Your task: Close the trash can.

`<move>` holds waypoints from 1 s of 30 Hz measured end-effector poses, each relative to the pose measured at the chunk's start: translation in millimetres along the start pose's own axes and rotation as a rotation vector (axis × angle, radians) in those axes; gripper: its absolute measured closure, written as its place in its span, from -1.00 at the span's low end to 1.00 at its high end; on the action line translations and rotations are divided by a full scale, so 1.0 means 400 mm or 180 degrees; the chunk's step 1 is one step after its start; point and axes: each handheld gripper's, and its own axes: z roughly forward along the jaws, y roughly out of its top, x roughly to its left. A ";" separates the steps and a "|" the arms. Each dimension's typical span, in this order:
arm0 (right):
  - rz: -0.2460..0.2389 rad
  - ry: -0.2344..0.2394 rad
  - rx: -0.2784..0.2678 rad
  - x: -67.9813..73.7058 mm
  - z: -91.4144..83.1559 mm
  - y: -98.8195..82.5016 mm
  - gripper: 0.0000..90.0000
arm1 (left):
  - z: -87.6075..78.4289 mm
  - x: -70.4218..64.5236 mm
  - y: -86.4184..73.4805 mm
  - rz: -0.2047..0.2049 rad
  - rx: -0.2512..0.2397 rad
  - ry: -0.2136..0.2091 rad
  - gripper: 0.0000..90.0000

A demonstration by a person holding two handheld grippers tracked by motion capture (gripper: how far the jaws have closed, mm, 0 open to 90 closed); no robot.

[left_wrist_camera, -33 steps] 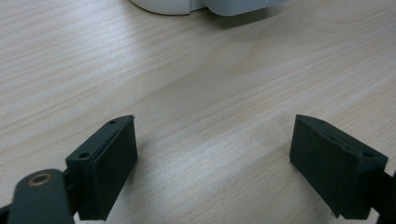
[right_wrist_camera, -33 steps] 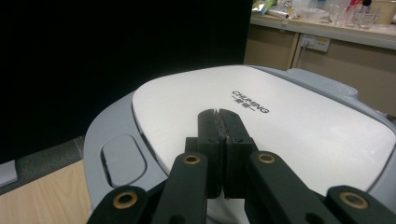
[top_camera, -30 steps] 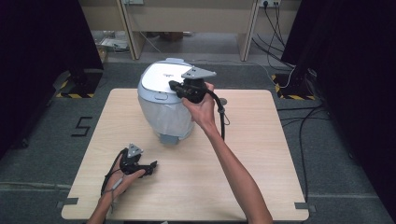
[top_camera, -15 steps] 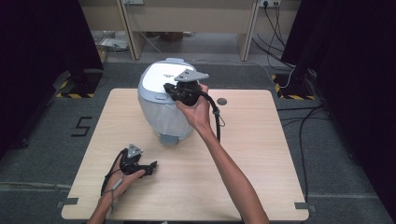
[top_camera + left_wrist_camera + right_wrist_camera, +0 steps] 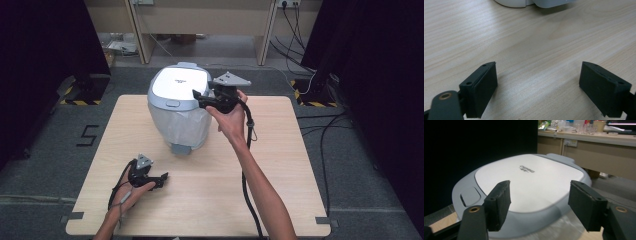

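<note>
right gripper | jaws just opening, nothing between, at lid's 3 o'clock edge | rice cooker lid down, table's 12 o'clock | left gripper wide open, empty, parked at 7 o'clock, out of the way

Wood table, desk behind, cables

In the lower half of the frame the right claw, its black jaws just opened wide with nothing between them, hovers over the closed white lid of a grey rice cooker, with a wooden desk at upper right.
</note>
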 end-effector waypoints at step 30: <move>-0.0037 -0.0345 0.0122 -0.072 -0.183 -0.109 -0.49 | 0.001 0.000 0.000 0.0000 -0.0016 0.0006 -0.69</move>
